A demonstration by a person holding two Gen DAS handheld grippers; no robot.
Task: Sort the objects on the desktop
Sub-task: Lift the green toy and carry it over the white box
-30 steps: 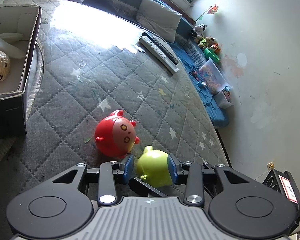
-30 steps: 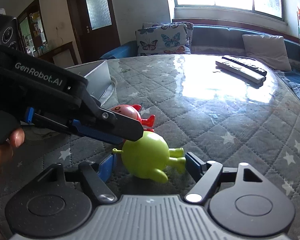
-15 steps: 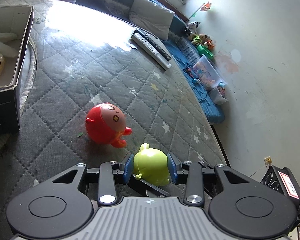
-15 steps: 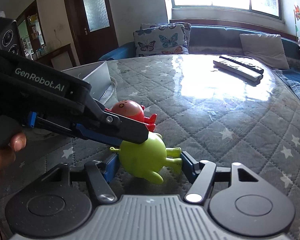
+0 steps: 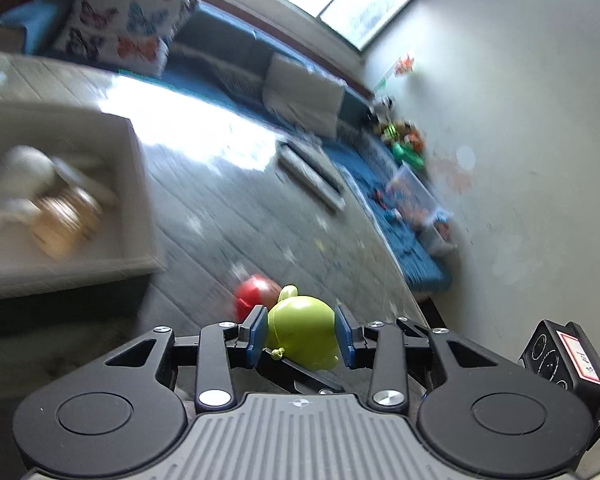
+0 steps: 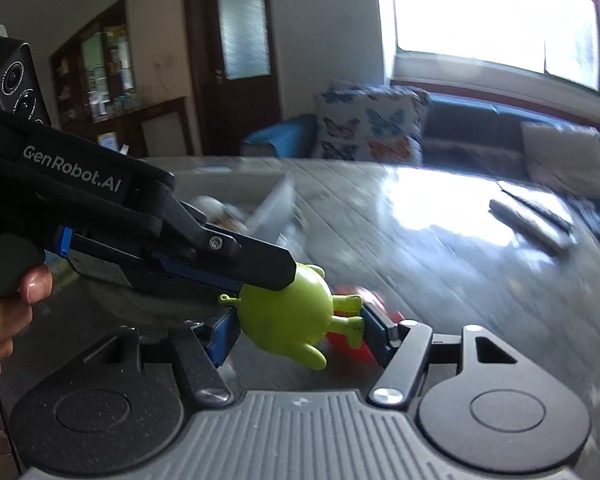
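Between my left pads: green toy (image 5: 302, 332), squeezed on both sides by the blue pads and carried above the quilted tabletop (image 5: 236, 216).
Left gripper (image 5: 302, 334): narrowed onto the toy's round body, both pads touching it.
Right gripper (image 6: 298, 330): spread wider than the toy; its blue pads sit just beside the toy's antenna end and feet, and I cannot tell if they touch.
Red toy (image 5: 254, 294): lying on the tabletop, just behind the green one.
Cardboard box (image 5: 134, 200): on the left of the tabletop, blurred, with pale objects inside.
Remote controls (image 5: 312, 178): far side of the tabletop, well apart from the toys.
Left hand (image 6: 4, 312): wrapped around the left gripper's handle.
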